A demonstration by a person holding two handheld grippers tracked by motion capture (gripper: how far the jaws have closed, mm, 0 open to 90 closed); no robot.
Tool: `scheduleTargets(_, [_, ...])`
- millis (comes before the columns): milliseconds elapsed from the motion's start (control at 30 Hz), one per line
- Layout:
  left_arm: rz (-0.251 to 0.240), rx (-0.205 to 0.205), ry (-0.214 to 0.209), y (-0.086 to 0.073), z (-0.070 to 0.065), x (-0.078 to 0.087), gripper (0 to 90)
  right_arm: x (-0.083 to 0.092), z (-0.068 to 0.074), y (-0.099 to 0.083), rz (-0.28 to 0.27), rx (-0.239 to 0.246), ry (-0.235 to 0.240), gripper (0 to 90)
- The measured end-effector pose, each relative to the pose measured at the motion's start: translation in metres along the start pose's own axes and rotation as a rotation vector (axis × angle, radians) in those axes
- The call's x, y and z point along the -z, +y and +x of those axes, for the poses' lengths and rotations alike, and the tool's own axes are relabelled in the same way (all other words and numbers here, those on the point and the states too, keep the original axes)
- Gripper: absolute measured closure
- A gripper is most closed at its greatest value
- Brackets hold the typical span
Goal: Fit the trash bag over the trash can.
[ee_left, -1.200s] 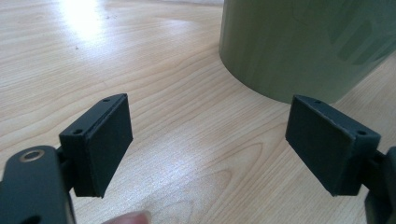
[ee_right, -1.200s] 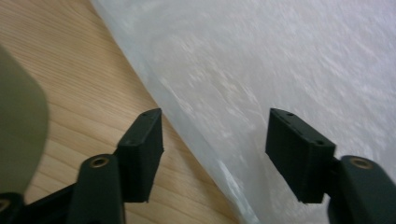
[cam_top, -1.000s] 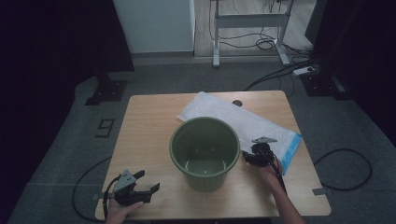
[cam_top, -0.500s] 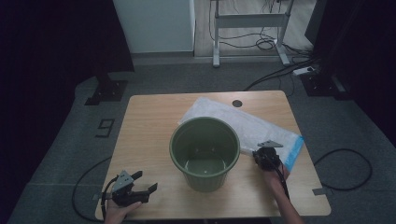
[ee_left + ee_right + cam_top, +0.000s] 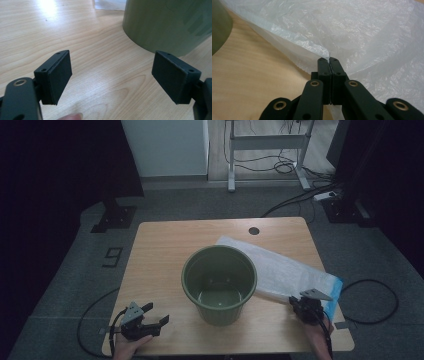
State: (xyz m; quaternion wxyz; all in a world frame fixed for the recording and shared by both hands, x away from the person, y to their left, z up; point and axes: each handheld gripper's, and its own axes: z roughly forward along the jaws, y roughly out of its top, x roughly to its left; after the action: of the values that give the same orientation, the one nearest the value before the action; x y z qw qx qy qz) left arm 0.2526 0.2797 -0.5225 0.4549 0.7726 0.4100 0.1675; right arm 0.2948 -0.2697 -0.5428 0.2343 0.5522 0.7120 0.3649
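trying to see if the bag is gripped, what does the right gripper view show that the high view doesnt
Right gripper view alone: the right claw has its jaws pressed together on the edge of the plastic bag, with crinkled film pinched between them.

High view alone: the left claw open at the table's near left corner, and the whole layout.

Both: the bag, the green pot and the wooden table.

Left gripper [image 5: 150,319] jaws wide apart; right gripper [image 5: 329,60] jaws pressed together.
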Motion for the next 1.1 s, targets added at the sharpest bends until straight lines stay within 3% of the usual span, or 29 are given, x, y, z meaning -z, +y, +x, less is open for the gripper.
scheduleTargets(100, [0.002, -0.002, 0.0, 0.001, -0.003, -0.001, 15.7, 0.017, -0.007, -0.009, -0.012, -0.033, 0.019, 87.7])
scheduleTargets(200, [-0.002, 0.0, -0.002, 0.002, -0.004, -0.001, 15.8, 0.039, -0.016, -0.021, -0.057, -0.082, 0.029, 87.7])
scheduleTargets(267, [0.002, -0.001, -0.004, 0.003, -0.005, -0.003, 15.9, 0.049, -0.021, -0.032, -0.062, -0.085, 0.027, 87.7])
scheduleTargets(400, [0.016, -0.009, -0.006, 0.002, -0.008, -0.006, 15.9, 0.054, -0.027, -0.047, -0.025, -0.096, 0.034, 87.6])
scheduleTargets(633, [-0.001, 0.009, 0.002, 0.0, -0.004, 0.0, 16.1, 0.054, -0.032, -0.052, -0.008, -0.104, 0.017, 86.0])
scheduleTargets(700, [-0.003, 0.015, 0.005, -0.001, -0.002, 0.001, 16.3, 0.053, -0.032, -0.053, 0.005, -0.106, 0.021, 79.2])
scheduleTargets(767, [-0.003, 0.016, 0.009, -0.001, -0.001, 0.001, 16.3, 0.053, -0.031, -0.053, 0.006, -0.103, 0.019, 65.6])
scheduleTargets(833, [0.0, 0.013, 0.015, -0.001, -0.001, 0.002, 16.8, 0.054, -0.028, -0.049, -0.017, -0.097, 0.005, 53.0])
scheduleTargets(933, [0.005, 0.012, 0.019, -0.002, -0.001, 0.002, 17.0, 0.057, -0.015, -0.039, -0.075, -0.087, 0.023, 38.6])
scheduleTargets(1000, [0.009, 0.011, 0.023, -0.003, -0.001, 0.003, 17.0, 0.056, -0.011, -0.036, -0.085, -0.075, 0.02, 36.1])
scheduleTargets(1033, [0.011, 0.01, 0.028, -0.003, -0.001, 0.003, 17.0, 0.049, 0.001, -0.027, -0.104, -0.029, 0.008, 29.8])
scheduleTargets(1100, [0.013, 0.01, 0.032, -0.004, -0.001, 0.004, 17.0, 0.047, 0.004, -0.025, -0.107, -0.02, 0.006, 28.7])
